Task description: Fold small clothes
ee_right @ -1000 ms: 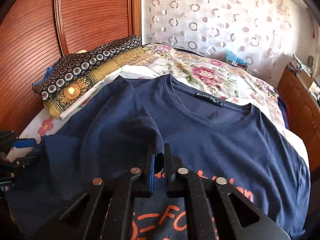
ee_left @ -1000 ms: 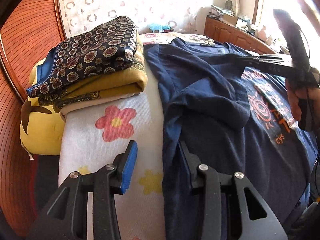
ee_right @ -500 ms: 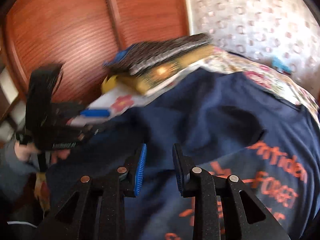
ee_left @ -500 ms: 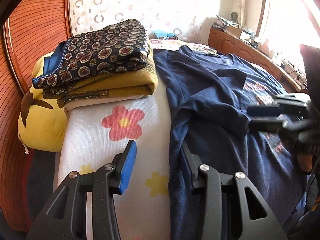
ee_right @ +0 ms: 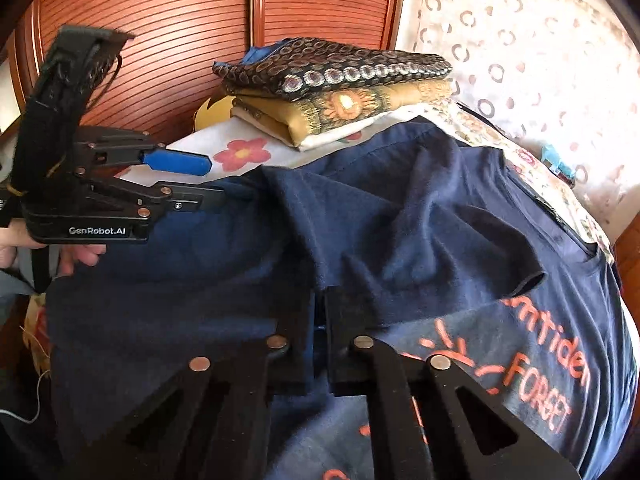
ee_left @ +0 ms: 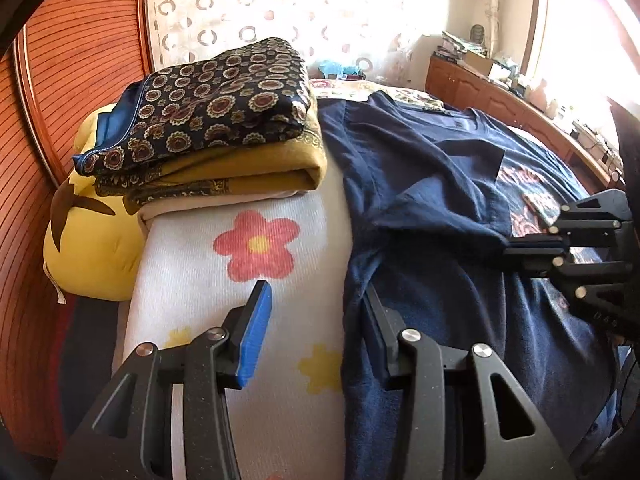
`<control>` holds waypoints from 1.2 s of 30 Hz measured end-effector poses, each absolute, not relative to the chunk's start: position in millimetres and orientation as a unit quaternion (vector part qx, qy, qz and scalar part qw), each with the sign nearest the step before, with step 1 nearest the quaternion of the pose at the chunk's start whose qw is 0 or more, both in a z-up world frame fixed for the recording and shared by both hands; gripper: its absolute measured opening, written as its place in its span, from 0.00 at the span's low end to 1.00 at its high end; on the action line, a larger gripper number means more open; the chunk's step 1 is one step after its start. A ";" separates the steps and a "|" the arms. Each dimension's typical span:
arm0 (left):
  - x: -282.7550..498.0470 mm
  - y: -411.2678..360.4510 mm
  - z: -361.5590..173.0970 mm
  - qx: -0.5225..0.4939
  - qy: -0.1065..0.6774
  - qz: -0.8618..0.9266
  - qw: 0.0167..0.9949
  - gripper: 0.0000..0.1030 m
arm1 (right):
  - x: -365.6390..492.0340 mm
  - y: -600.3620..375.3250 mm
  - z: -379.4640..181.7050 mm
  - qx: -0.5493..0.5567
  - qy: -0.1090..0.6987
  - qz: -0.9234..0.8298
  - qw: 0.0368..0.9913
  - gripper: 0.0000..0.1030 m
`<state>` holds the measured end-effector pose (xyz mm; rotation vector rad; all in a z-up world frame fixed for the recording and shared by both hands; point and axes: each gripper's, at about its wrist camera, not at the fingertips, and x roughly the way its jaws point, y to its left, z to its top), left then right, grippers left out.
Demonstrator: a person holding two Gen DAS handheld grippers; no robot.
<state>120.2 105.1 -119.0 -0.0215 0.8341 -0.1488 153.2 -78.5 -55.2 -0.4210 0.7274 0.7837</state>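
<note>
Pinching folded sleeve (ee_right: 420,248) fabric in closed right gripper (ee_right: 318,316) to carry fold across shirt (ee_left: 460,288); left gripper (ee_left: 316,320) half open, empty, straddling shirt's edge, ready to pin

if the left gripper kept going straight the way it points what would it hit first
Most likely the white flowered blanket: the left gripper points down at its edge, where the navy t-shirt begins. Its open jaws straddle that border, so depth leaves it uncertain.
</note>
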 end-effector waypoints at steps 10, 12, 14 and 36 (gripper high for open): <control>82.0 110.0 -80.5 -0.040 0.353 -0.088 0.931 0.44 | 136.2 -113.8 -41.9 -0.180 0.333 0.384 0.842 0.03; 78.7 105.6 -72.3 -0.038 0.349 -0.088 0.932 0.44 | 136.5 -124.0 -37.9 -0.157 0.329 0.384 0.848 0.03; 80.7 98.0 -69.0 -0.031 0.349 -0.091 0.932 0.44 | 139.3 -132.7 -36.5 -0.141 0.328 0.375 0.855 0.03; 173.1 -7.8 -100.0 0.064 0.409 -0.129 0.901 0.44 | 139.7 -277.0 -33.8 -0.004 0.337 0.222 0.915 0.26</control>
